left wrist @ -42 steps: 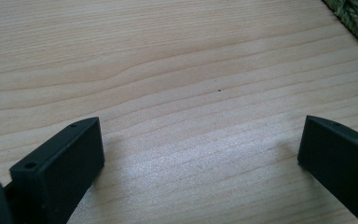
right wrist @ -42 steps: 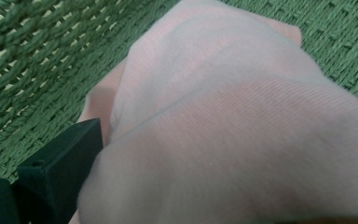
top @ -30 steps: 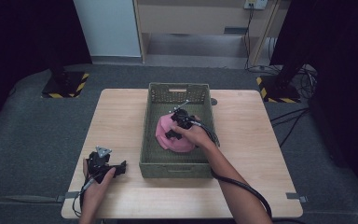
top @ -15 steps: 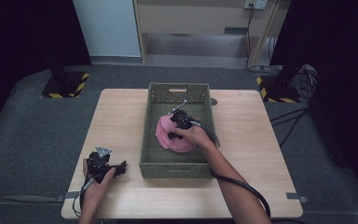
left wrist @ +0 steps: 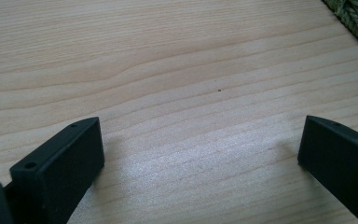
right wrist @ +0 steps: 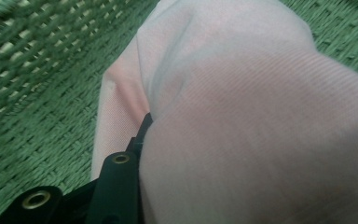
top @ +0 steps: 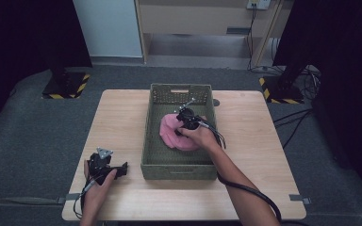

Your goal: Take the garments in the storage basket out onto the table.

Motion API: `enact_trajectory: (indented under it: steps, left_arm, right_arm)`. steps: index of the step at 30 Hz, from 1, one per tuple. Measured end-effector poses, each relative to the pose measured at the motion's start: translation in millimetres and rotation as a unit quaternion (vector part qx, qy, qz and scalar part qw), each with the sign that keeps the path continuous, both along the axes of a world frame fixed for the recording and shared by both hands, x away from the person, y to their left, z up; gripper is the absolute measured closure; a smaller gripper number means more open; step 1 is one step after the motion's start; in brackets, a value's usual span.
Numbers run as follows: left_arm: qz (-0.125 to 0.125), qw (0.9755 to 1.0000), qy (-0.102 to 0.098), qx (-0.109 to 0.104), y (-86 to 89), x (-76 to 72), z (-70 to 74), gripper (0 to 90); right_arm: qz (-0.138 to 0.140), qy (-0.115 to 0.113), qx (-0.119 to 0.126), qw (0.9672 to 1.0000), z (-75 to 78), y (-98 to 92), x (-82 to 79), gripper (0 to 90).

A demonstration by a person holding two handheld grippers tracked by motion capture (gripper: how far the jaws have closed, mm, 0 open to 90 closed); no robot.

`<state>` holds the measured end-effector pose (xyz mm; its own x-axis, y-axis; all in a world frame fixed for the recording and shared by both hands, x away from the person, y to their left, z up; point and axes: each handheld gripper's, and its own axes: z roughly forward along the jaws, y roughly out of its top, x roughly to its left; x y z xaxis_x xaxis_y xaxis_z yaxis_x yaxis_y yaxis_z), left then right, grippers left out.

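Right gripper pinching the pink cloth in the green basket

The person's right forearm reaches from the near edge of the table (top: 122, 108) over the front wall of the woven green basket (top: 179, 170), hand wrapped round the right gripper (top: 185, 123), which points down into it. Its jaws have just been closing and are now clamped on a fold of the pink cloth (top: 172, 134), which lies bunched on the basket floor; in the right gripper view the fabric (right wrist: 242, 121) bulges over one black jaw. The left hand rests on the wood near the basket's front left corner, holding the left gripper (top: 120, 169) low and level, jaws wide apart with bare tabletop (left wrist: 191, 70) between them.
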<state>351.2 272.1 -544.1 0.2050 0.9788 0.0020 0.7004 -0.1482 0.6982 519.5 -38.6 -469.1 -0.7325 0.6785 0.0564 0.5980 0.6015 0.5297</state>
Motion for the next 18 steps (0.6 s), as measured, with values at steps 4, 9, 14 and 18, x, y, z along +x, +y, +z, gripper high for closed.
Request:
enact_trajectory:
  steps: [4,9,14,18]
  left_arm:
    - [0.000,1.0000,0.000,0.000,0.0,0.0,0.0,0.0]
    - [0.000,1.0000,0.000,0.000,0.0,0.0,0.0,0.0]
    - [0.000,1.0000,0.000,0.000,0.0,0.0,0.0,0.0]
    - [0.000,1.0000,0.000,0.000,0.0,0.0,0.0,0.0]
  right_arm:
    - [0.003,-0.013,0.003,0.9999,9.5,-2.8,-5.7,58.9]
    - [0.007,-0.024,0.009,0.9996,19.3,-4.1,-11.6,59.0]
    - [0.004,-0.031,0.014,0.9994,25.0,-7.3,-14.7,59.0]
    - [0.001,-0.037,0.018,0.9992,30.8,-10.3,-16.9,58.9]
